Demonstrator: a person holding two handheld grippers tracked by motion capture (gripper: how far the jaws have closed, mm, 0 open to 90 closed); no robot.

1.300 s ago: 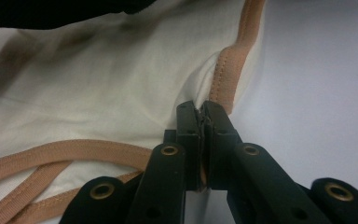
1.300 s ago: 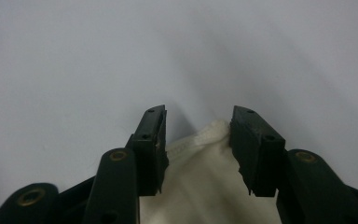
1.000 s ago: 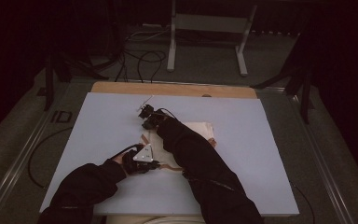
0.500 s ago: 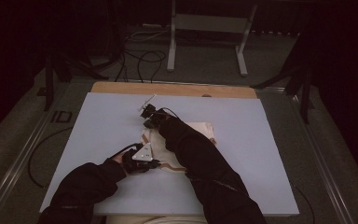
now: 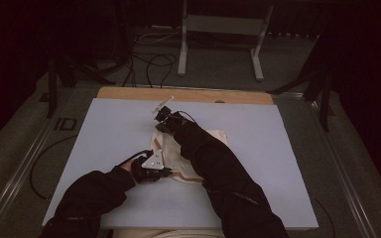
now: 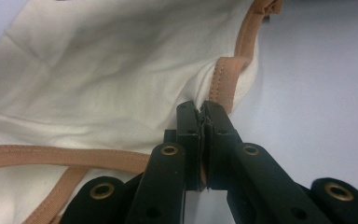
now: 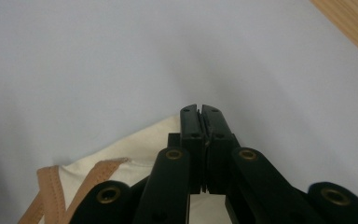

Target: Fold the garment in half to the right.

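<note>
Two grippers on one garment, and barely anything has shifted over the last second; on the left, the left gripper (image 5: pixel 164 171) sits where it was at the near-left edge of the cream garment (image 5: pixel 178 153), its jaws pressed tight together on the cloth right beside the tan binding (image 6: pixel 224 84), as the left gripper view shows; the garment itself lies crumpled near the middle of the pale table (image 5: pixel 287 148), under the person's right forearm; moving right and farther out, the right gripper (image 5: pixel 159 114) has edged a touch away along the far-left corner, jaws closed flat, cream fabric tucked just beneath them in the right gripper view, though whether cloth is truly pinched there I cannot tell; my read: with both ends pinned and the far hand creeping outward, this looks like a spreading pull just getting under way.
</note>
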